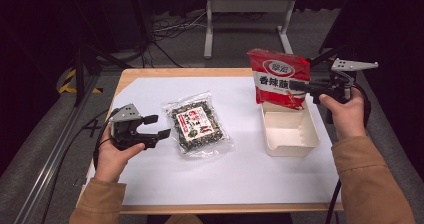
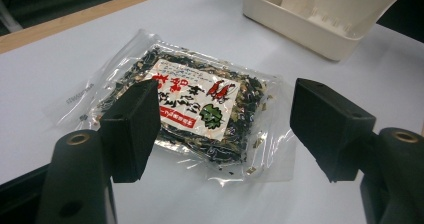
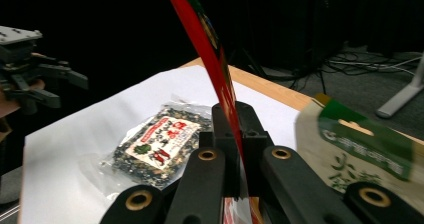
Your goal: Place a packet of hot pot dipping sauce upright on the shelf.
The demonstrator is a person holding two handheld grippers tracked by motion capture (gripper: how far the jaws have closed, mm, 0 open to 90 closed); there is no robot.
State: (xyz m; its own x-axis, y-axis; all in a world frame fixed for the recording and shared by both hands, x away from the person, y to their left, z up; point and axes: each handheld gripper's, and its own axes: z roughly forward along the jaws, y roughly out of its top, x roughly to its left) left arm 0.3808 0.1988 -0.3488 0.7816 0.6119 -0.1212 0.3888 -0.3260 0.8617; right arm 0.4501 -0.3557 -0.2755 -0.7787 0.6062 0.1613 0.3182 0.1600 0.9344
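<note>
Over table (image 1: 150, 184): red packet (image 1: 278, 77) between right tongs (image 1: 299, 87)

Wooden table (image 1: 131, 76) under a white sheet (image 1: 240, 169). Grey carpeted floor (image 1: 45, 149), dark room behind. White metal stand frame (image 1: 248, 6) past the far edge, cables (image 1: 170, 26) tangled on the floor, yellow-black tape (image 1: 67, 81) at left, metal rail (image 1: 52, 151) alongside.

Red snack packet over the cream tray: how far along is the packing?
Nothing visibly lies in the cream plastic tray yet. In hand: the right gripper is shut on the red foil snack packet, held upright above the tray's far end. Left: lowering it in, then the clear bag of dark dried food, flat on the white sheet before the open left gripper.
</note>
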